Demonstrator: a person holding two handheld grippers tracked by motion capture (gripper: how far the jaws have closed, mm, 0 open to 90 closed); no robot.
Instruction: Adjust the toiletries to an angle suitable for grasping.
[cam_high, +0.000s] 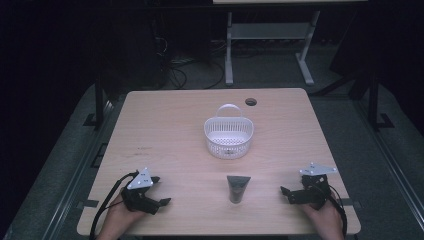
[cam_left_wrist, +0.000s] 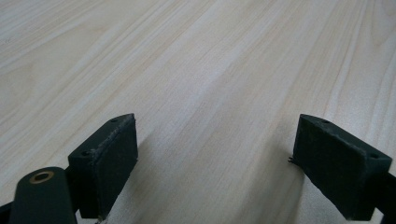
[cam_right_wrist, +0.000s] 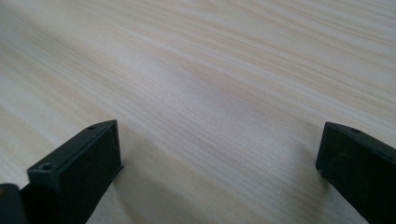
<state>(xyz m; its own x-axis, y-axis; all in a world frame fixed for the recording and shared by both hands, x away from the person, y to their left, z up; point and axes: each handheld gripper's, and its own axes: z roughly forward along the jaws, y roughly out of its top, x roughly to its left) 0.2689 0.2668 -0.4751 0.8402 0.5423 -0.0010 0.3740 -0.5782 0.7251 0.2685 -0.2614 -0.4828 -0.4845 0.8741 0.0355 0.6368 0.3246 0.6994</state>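
Observation:
A white plastic basket (cam_high: 228, 137) with a handle stands at the middle of the wooden table (cam_high: 165, 135). Nearer the front edge lies a dark grey tube (cam_high: 237, 188), cap end toward me. My left gripper (cam_high: 159, 191) rests on the table at the front left, held by a hand, jaws open and pointing right toward the tube. My right gripper (cam_high: 290, 192) rests at the front right, jaws open and pointing left. In the left gripper view the left gripper (cam_left_wrist: 215, 158) has only bare wood between its pads. The right gripper (cam_right_wrist: 219, 158) likewise stands wide over bare wood.
A round cable hole (cam_high: 251, 102) sits near the table's far edge. Beyond the table stand a white desk frame (cam_high: 265, 35) and cables on a dark floor. Black cables trail from both grippers off the front edge.

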